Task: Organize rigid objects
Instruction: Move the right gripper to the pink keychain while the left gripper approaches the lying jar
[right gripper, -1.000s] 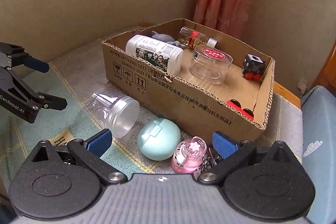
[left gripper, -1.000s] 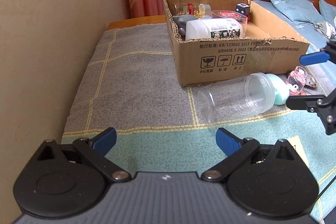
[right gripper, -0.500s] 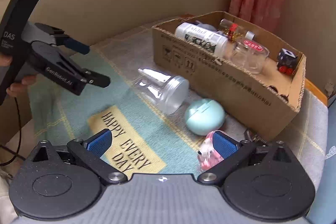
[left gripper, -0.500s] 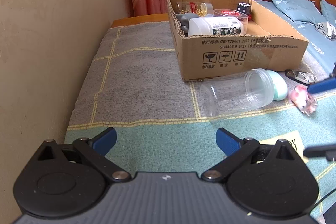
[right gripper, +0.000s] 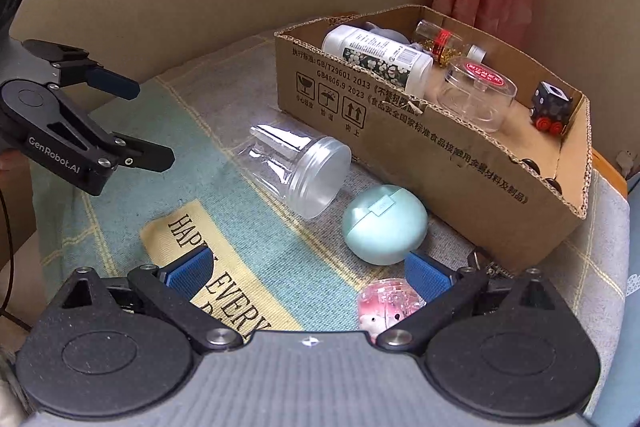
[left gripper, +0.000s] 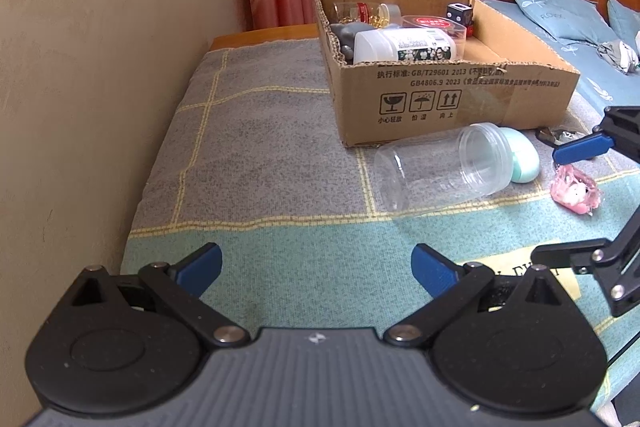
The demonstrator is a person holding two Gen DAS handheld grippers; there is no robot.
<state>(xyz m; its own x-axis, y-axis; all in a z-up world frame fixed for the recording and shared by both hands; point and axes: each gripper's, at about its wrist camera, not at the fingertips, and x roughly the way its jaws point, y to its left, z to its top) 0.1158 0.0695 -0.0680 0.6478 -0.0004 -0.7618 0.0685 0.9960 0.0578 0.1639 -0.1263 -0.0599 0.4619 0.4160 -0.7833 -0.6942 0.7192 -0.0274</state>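
Since a moment ago the right tool (right gripper: 307, 273) has come forward again toward the loose things, its jaws spread wide and holding nothing, with the pink trinket (right gripper: 389, 303) lying just inside its right finger. Off to the side the left tool (left gripper: 316, 267) hovers over the teal part of the blanket (left gripper: 256, 155), jaws equally wide and empty. A clear plastic jar (right gripper: 298, 167) lies on its side on the blanket, just in front of the cardboard box (right gripper: 448, 147), and a mint-green egg-shaped case (right gripper: 385, 225) sits near the jar's mouth. Inside the box are a white bottle (right gripper: 376, 57), a round clear container (right gripper: 476, 93) and a small black toy (right gripper: 550, 107).
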